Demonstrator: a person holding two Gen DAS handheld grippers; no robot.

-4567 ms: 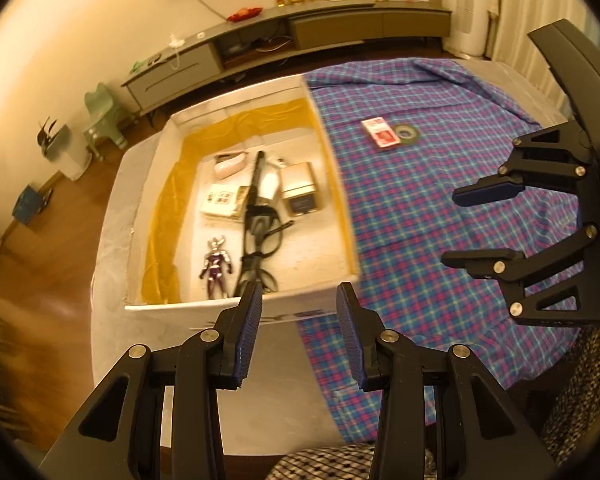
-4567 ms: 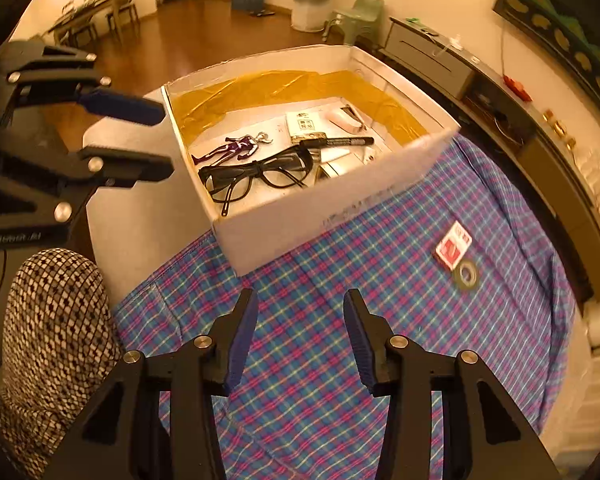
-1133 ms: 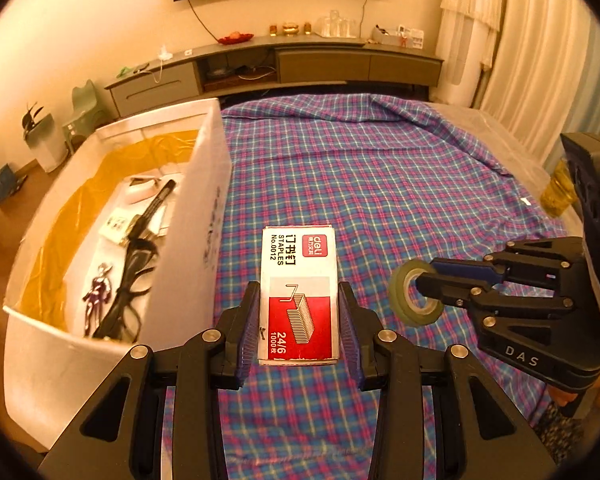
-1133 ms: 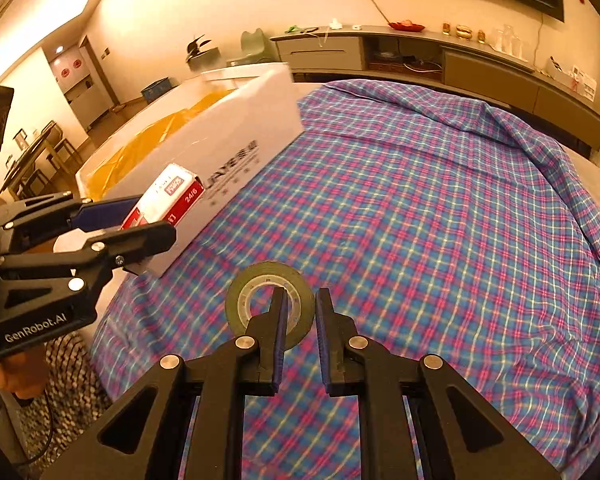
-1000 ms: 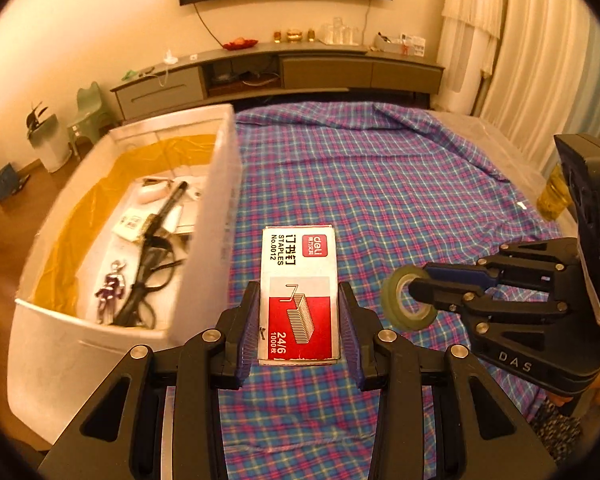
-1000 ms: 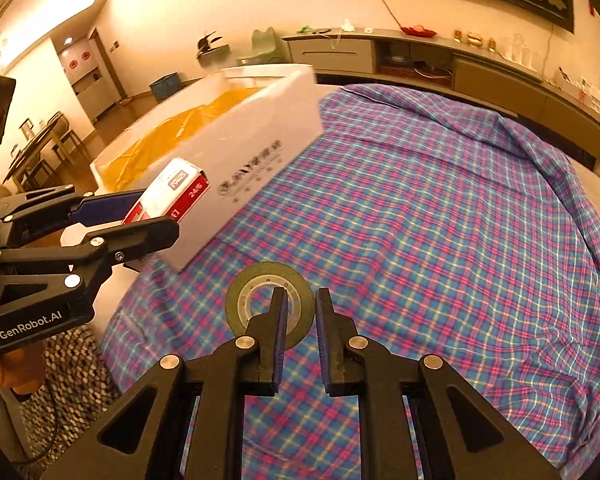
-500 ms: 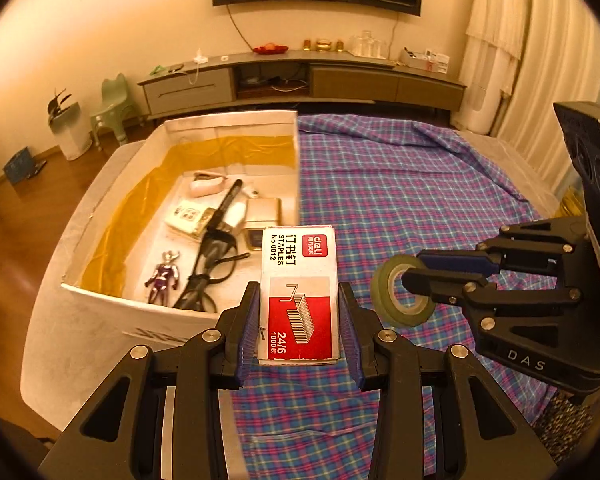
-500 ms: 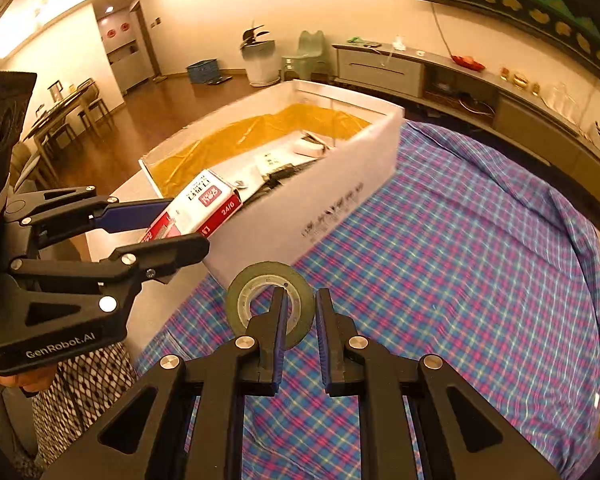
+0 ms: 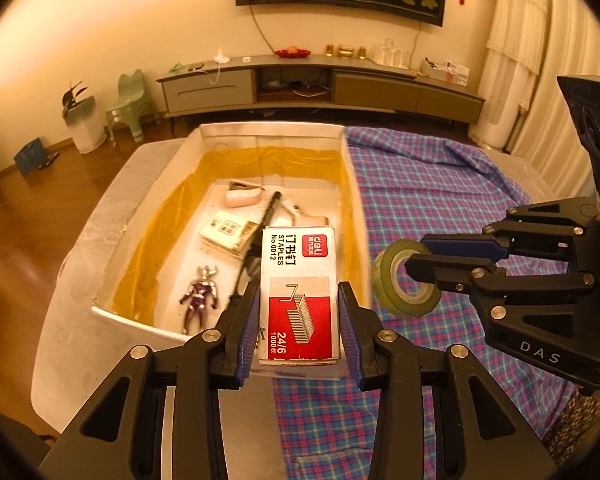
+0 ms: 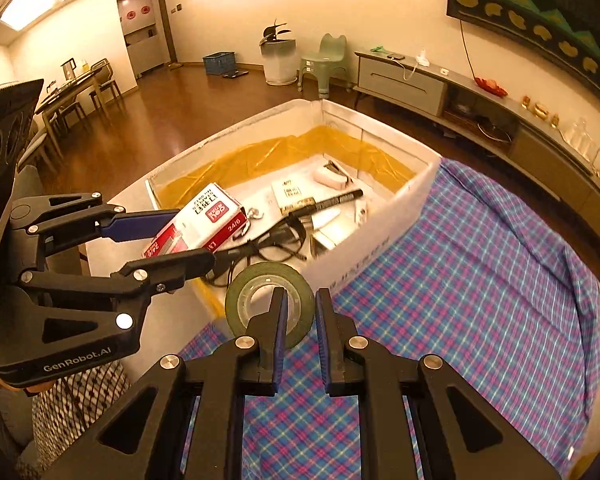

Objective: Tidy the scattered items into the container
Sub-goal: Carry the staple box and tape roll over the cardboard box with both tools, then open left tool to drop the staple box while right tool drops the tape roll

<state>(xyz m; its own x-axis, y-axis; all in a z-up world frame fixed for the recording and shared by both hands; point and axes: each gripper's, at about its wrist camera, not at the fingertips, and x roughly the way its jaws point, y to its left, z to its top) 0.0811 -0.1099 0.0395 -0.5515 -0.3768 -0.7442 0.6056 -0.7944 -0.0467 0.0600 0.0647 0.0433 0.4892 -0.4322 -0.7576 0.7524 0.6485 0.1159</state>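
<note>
Carry-to-box step, both hands loaded, nothing dropped yet. Nearest, left gripper clenched on a red-and-white cardboard staples box, pads on its two long sides, box held flat with label up; in the right wrist view that staples box hangs over the near-left part of the white open-top cardboard container with yellow plastic lining, above the rim, not touching anything inside. Right gripper pinched onto the wall of a green roll of adhesive tape, one finger through the core, roll upright; it sits just outside the container's near corner, over the edge of the blue-and-pink plaid cloth, not yet over the opening. Deeper in the container: black-framed glasses, a small purple-and-silver toy figure, a black marker pen, a white printed card pack, a pale stapler-like item near the far wall. Judgement: task close to done, these look like the last two loose items. Next move: lower the staples box slightly into a free patch left of the glasses and open the left jaws; bring the tape forward past the container's near wall before releasing, or it lands on the cloth. Risk: box dropping onto the glasses.
</note>
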